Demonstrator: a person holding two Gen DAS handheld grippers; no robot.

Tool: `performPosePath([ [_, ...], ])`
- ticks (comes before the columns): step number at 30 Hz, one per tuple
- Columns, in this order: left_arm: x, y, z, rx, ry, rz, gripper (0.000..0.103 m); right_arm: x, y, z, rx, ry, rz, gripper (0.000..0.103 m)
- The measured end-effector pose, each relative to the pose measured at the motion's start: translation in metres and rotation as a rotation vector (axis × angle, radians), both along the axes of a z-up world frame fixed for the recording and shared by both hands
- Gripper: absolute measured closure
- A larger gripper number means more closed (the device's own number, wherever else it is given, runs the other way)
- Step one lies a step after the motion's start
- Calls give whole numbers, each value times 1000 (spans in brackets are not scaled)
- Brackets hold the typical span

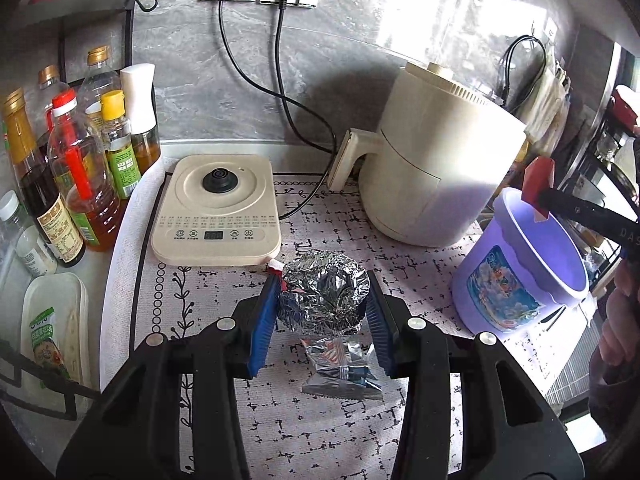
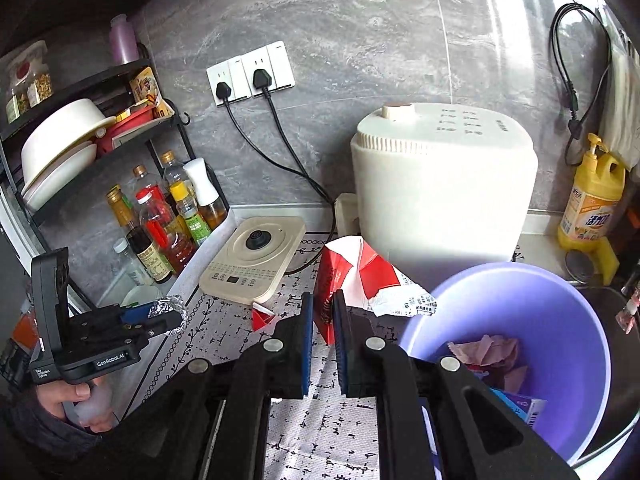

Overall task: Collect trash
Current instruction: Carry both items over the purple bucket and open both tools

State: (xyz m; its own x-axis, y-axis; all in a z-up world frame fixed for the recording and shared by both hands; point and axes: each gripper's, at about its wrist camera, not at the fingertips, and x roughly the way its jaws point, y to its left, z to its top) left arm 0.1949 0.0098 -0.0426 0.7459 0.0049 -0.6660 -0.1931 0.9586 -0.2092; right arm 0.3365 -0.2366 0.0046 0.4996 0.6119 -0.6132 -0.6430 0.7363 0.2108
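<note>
My left gripper (image 1: 324,300) is shut on a crumpled ball of silver foil (image 1: 326,286) and holds it above the patterned mat. Under it on the mat lies a silvery snack wrapper (image 1: 340,364). A torn red and white carton (image 2: 356,272) is pinched by one edge in my right gripper (image 2: 323,312), which is shut on it just left of the purple bucket (image 2: 500,300). Pink tissue (image 2: 488,352) and a blue box lie inside the bucket. A small red scrap (image 2: 262,316) sits on the mat by the kettle base. The left gripper (image 2: 172,314) with its foil shows at far left.
A cream kettle base (image 1: 218,208) and a cream air fryer (image 1: 440,168) stand at the back, with black cords running to wall sockets. Oil and sauce bottles (image 1: 72,168) crowd the left under a black shelf rack. A yellow soap bottle (image 2: 592,200) stands at the right.
</note>
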Motion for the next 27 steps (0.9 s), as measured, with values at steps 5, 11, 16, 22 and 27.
performPosePath([
  [5,12,-24,12,12,-24,-36,61,15,-43,12,12,-24,-87,91],
  [11,26,-60,26,27,-52,-103,61,28,-96,17,23,-56,-237,50],
  [16,38,-92,37,41,-73,-158,61,19,-127,16,37,-60,-254,49],
  [22,54,-132,50,41,-108,-225,61,7,-176,17,92,-38,-318,42],
  [27,67,-171,58,43,-129,-288,61,-5,-207,18,99,-47,-350,40],
])
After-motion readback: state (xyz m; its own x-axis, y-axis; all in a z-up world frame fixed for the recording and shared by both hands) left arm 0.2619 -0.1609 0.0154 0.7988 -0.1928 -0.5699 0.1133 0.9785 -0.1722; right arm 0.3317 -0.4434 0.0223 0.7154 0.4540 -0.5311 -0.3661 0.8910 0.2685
